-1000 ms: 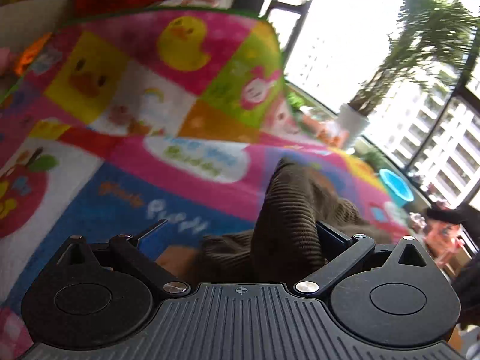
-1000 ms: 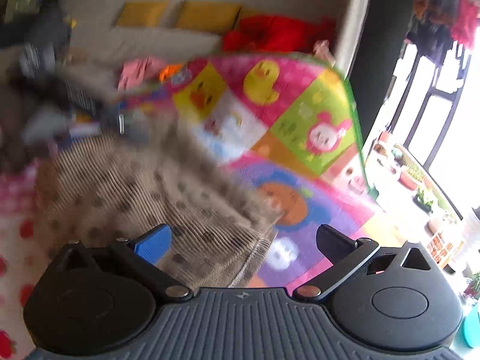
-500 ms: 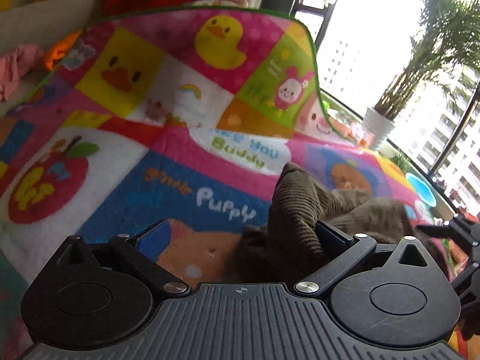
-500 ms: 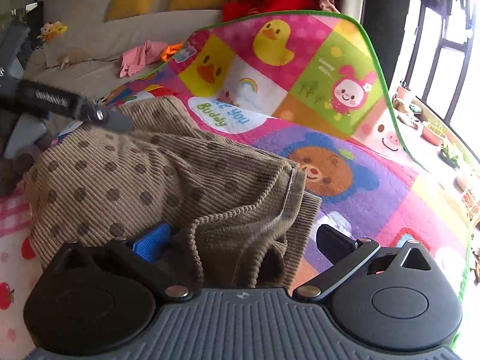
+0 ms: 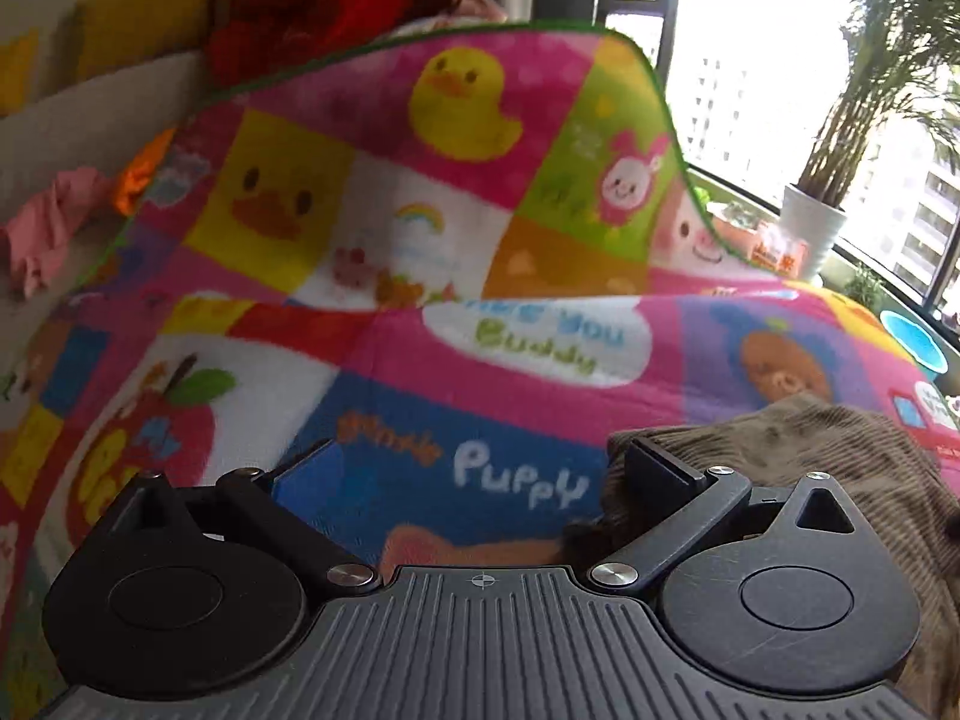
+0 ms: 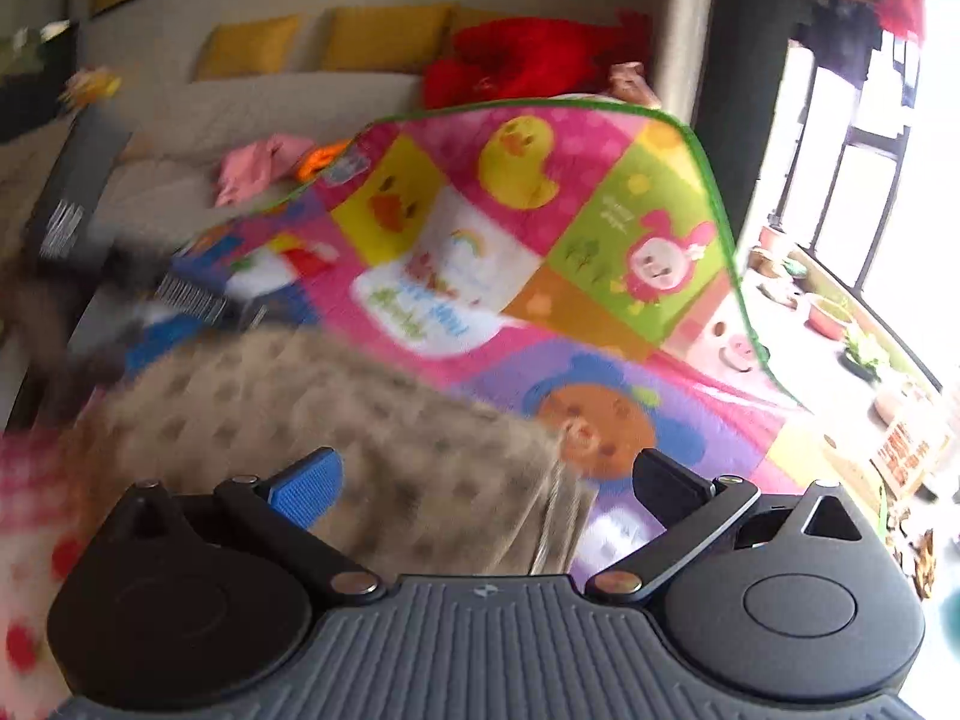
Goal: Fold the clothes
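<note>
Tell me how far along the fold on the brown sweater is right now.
Done: the brown dotted sweater lies on the cartoon blanket, apparently folded over, though blur hides the layers. In hand: nothing; the left gripper and right gripper are both open, the sweater's edge beside the left gripper's right finger. Left: any further fold, plus the pink garment on the sofa.

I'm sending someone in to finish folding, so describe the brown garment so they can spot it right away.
Look for the bright patchwork cartoon blanket draped over the sofa. The brown sweater lies on its near end, beside the bear patch. It is the only dull, ribbed, dark-dotted fabric there; the pink garment sits on the sofa seat.
</note>
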`<state>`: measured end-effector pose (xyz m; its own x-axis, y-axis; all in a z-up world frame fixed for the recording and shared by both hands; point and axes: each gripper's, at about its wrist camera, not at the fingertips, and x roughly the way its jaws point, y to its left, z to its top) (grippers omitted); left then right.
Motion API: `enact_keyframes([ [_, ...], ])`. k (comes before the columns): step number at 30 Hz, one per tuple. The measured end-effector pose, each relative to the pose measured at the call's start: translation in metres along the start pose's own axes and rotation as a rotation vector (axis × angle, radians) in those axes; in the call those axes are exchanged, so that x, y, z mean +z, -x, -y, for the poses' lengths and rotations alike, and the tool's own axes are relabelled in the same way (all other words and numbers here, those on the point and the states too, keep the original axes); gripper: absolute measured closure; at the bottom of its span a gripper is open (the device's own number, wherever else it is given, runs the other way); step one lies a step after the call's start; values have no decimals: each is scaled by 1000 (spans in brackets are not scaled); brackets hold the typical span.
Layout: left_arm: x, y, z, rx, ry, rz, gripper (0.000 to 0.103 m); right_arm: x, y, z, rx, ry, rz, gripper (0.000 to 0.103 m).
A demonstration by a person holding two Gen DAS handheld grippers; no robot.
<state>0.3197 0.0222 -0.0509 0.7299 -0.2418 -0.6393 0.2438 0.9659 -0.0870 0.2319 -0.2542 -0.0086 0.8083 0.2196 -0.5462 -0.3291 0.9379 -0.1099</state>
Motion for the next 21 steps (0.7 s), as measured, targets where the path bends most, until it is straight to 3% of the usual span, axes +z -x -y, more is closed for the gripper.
enact_keyframes([
  [2,-2,-5,-4,10,0,-15,0,7,-18,6,-44,-43,-11,0],
  [5,-4,-2,-10,37,6,-17,1,5,-63,9,-157,0,-135,0],
  [8,-3,22,-15,39,34,15,1,-5,-73,8,-153,4,-160,0],
  [11,-4,58,-12,-59,92,61,1,-5,-72,7,-161,24,-164,0],
  [16,-6,91,8,-467,129,107,1,-3,-72,0,-181,53,-162,0],
  [18,-8,85,17,-582,134,80,1,-3,-69,-1,-184,52,-156,0],
  [21,-15,67,24,-559,141,25,1,-4,-55,6,-183,29,-121,0],
])
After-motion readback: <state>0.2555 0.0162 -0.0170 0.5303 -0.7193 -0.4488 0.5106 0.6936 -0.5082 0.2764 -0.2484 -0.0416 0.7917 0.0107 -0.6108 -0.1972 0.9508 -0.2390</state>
